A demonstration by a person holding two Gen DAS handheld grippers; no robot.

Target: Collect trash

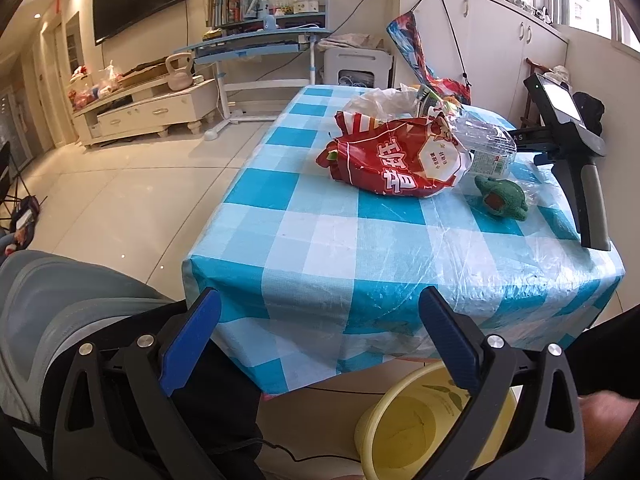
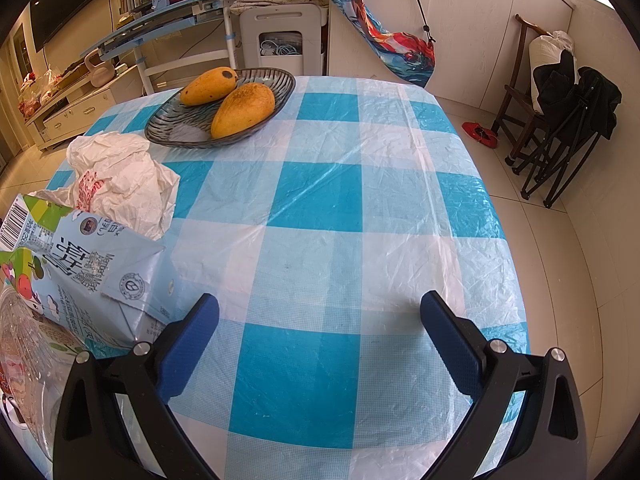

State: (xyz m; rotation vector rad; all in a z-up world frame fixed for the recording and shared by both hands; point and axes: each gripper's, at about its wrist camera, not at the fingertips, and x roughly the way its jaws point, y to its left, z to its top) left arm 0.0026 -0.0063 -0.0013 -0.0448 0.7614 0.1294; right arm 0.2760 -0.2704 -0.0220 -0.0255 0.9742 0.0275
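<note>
1. Left claw: fingers spread wide, nothing between them, held off the near edge of the tabletop, above a yellow bin on the floor.
2. Right claw: also wide and without load, hanging low over the checked cloth; seen from the left wrist view as the black tool at the far right of the pile.
3. Trash gathered in one heap on the tabletop: red snack bag in front, clear plastic bottle just behind and touching it, crumpled white wrapper at the back.
4. From the right wrist view: milk carton just beside the left finger of the right claw, almost touching; white wrapper further away behind it; clear plastic at the lower left edge, only partly visible.
5. Deciding relation, as a judgement: heap lies to the left of the right claw and very near, but well ahead of the left claw. Right claw therefore the nearer one.
6. Carton long axis running roughly from upper left to lower right in the right view, so probably a turn to the left and some rotation needed to close across its narrow side.
7. Not trash, probably to leave: green knitted toy beside the red bag, dish with two mangoes at the far side.
8. Bin below the left claw, so likely a carry from right to left across the edge.
</note>
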